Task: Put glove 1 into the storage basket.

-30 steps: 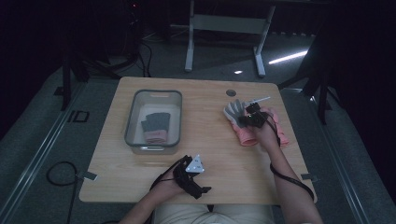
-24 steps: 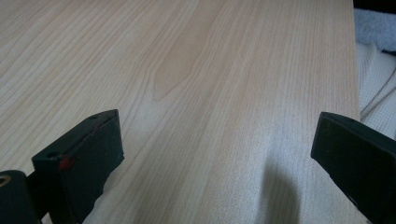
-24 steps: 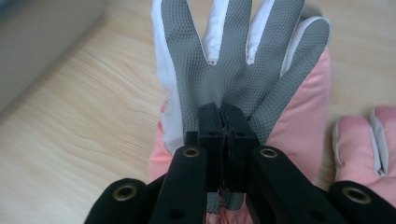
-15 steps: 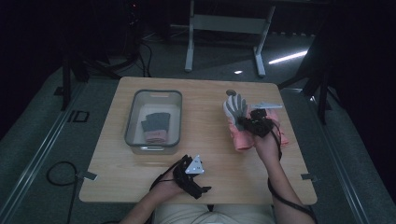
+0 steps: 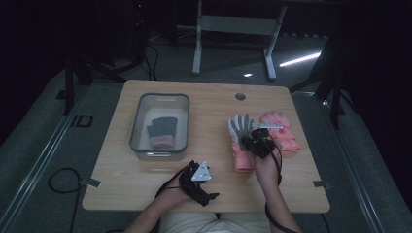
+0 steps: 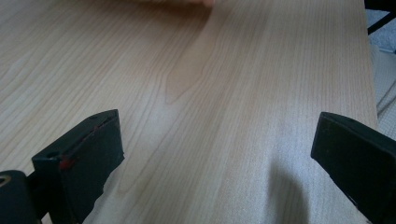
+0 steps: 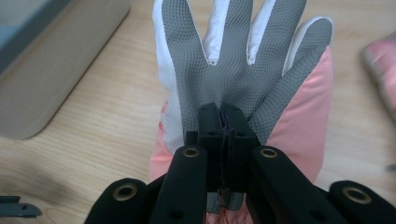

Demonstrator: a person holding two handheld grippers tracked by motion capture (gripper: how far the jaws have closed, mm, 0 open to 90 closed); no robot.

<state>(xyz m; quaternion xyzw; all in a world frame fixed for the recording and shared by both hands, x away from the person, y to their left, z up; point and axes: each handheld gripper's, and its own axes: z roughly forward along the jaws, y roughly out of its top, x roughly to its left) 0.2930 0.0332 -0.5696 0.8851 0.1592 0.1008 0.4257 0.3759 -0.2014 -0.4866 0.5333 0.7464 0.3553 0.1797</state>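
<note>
Your right hand-held gripper (image 5: 253,140) is pinching the pink glove with the grey palm (image 5: 241,141); in the right gripper view the two black jaws are pressed together on the grey textured palm (image 7: 233,60) just below the fingers, with a fold of the fabric caught between them. The glove (image 7: 243,93) lies palm up, its fingers pointing toward 12 o'clock and its pink cuff toward 6 o'clock, at about 3 o'clock from the middle of the table (image 5: 209,121). From the high view it touches the table along its cuff end, but you cannot tell whether the finger end is lifted.

A second pink glove (image 5: 281,132) lies just beside the first, on its 3 o'clock side, flat on the table, and the two look close to touching near the fingers.

At about 9 o'clock from the gloves, well apart from them, stands a grey bin (image 5: 160,99). Inside it lie a dark grey glove (image 5: 161,127) and, toward 6 o'clock from that, a piece with a pink edge (image 5: 162,141); its kind is too small to tell. A corner of the bin (image 7: 56,65) shows at 10 o'clock in the right gripper view.

Your left hand-held gripper (image 5: 210,195) rests near the table edge at 6 o'clock. In the left gripper view its jaws are spread wide with nothing between them but bare wood (image 6: 210,93)
</note>
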